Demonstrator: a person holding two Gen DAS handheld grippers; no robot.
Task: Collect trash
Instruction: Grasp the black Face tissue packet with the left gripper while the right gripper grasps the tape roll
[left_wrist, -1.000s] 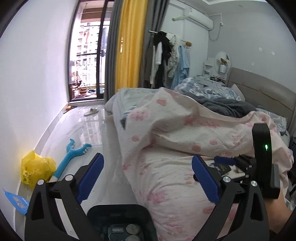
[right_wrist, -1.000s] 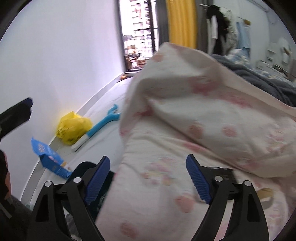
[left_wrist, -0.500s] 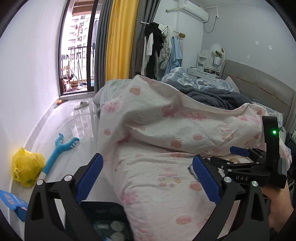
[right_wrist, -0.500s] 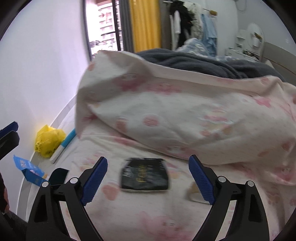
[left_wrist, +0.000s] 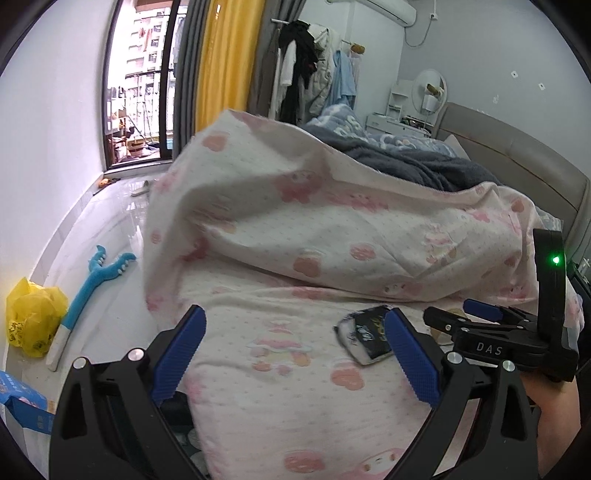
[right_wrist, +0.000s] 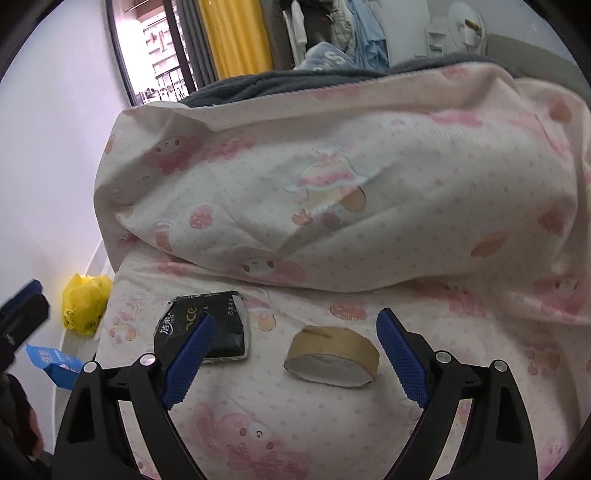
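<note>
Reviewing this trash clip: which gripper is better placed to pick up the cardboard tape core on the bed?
Right. The right gripper is open with the tape core lying centred between its fingers, while the left gripper is aimed beside the black tissue pack.

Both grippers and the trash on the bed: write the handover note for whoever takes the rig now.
Left gripper: open, empty, above the pink-patterned bedsheet.
Right gripper: open, empty, jaws straddling the brown cardboard tape-roll core without touching it.
Black tissue packet lies beside the core on the sheet.
Done: nothing picked up here.
Left: grab core, then packet. Yellow plastic bag and blue carton lie on the floor.
</note>
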